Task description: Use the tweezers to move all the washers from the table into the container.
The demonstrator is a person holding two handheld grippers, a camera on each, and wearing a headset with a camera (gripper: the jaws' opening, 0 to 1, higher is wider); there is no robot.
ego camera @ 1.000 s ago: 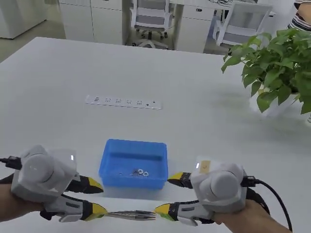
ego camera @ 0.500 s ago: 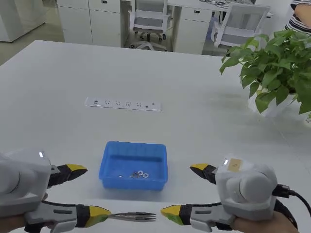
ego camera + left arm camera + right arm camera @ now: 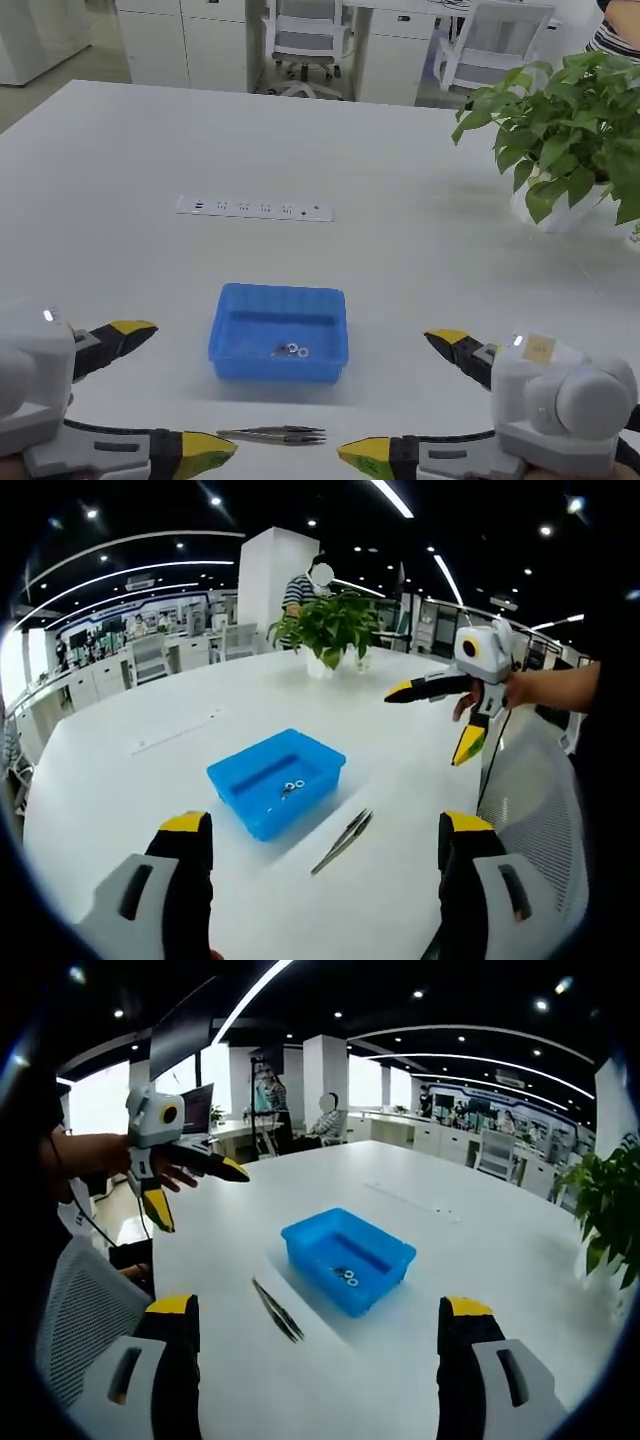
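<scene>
The left claw (image 3: 195, 387) and the right claw (image 3: 384, 394) hang wide open and empty over the near edge of the white bench (image 3: 400, 250), one at either side. Between them the tweezers (image 3: 272, 435) lie flat on the bench, just near of the blue container (image 3: 275, 368), whose floor holds a few washers (image 3: 292, 350).

The washers (image 3: 290, 350) lie in the container (image 3: 275, 372) on the table (image 3: 430, 250); the tweezers (image 3: 272, 434) lie just near of it, the power strip (image 3: 254, 209) far behind, the plant (image 3: 560, 120) far right
</scene>
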